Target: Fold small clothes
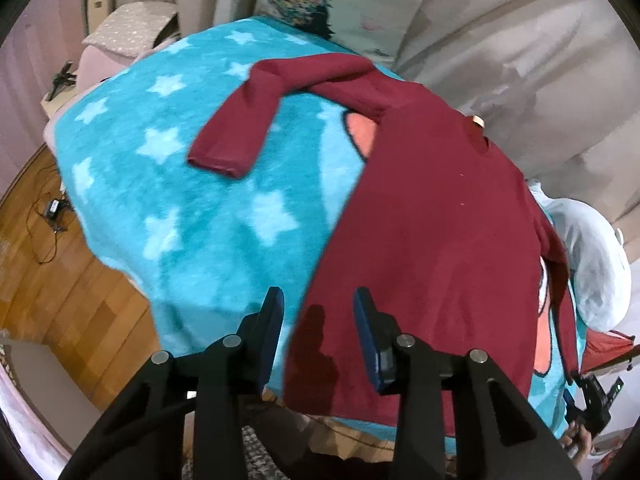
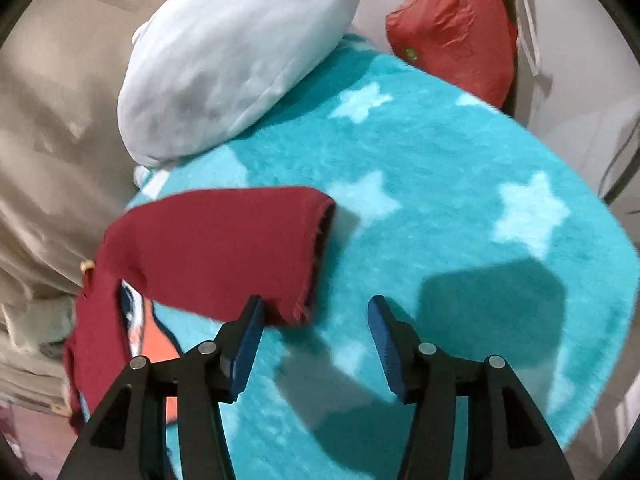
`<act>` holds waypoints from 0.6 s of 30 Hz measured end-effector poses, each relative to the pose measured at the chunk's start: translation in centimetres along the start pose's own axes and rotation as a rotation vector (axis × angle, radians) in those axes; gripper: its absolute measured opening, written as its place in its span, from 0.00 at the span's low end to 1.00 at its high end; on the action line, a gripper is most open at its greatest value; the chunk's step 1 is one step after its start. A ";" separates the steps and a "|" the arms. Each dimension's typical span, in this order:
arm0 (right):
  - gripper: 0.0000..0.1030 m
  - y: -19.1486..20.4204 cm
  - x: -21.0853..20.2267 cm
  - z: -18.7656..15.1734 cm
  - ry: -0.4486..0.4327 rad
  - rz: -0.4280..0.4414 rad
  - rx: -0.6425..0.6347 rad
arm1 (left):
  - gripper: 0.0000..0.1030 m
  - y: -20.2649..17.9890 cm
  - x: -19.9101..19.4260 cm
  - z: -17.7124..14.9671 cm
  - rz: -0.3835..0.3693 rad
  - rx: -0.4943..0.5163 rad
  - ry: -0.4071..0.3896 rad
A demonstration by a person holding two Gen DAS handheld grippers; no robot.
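The maroon sweater [image 1: 432, 216] lies flat on the starred blue blanket [image 1: 208, 216], sleeves outspread. Left tool [image 1: 318, 300] hangs part-open and empty above its hem; right tool [image 2: 316, 312] gapes empty beside one sleeve cuff [image 2: 312, 248]. Folding seems barely begun; that sleeve likely needs gripping next.

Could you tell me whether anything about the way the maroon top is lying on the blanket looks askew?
Yes. The maroon top lies flat on the blue star blanket, but its far sleeve is kinked and doubled back toward the hem instead of lying straight. Both grippers are open, holding nothing.
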State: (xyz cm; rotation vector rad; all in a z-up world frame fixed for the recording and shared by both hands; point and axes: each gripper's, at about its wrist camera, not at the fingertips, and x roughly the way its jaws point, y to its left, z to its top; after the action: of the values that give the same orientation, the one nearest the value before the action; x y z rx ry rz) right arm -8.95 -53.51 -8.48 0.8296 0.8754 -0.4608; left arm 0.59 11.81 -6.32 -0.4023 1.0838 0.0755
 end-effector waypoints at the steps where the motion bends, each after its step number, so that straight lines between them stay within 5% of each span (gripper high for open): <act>1: 0.61 0.3 0.4 0.2 -0.006 0.003 -0.002 | 0.34 -0.5 0.2 0.1 -0.006 0.013 0.004; 3: 0.61 0.8 0.7 0.6 -0.019 0.021 -0.008 | 0.34 -1.3 0.3 0.1 -0.016 0.033 0.007; 5: 0.49 1.3 1.1 1.1 -0.019 0.054 0.003 | 0.34 -2.2 0.3 0.2 -0.029 0.050 0.004; 6: 0.25 1.5 1.3 1.5 -0.005 0.096 0.015 | 0.34 -2.4 0.3 0.3 -0.031 0.054 0.002; 8: 0.08 1.8 1.5 2.2 0.019 0.125 0.026 | 0.34 -2.6 0.3 0.2 -0.033 0.054 -0.002; 18: 0.06 4.2 -6.1 11.9 -0.229 0.037 -0.003 | 0.34 0.7 -1.2 0.5 -0.019 -0.036 -0.045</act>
State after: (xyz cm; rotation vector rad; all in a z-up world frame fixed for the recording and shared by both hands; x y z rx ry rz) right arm -3.90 -60.24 2.75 0.7717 0.6483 -0.5111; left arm 0.28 12.82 -5.31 -0.4413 1.0348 0.0865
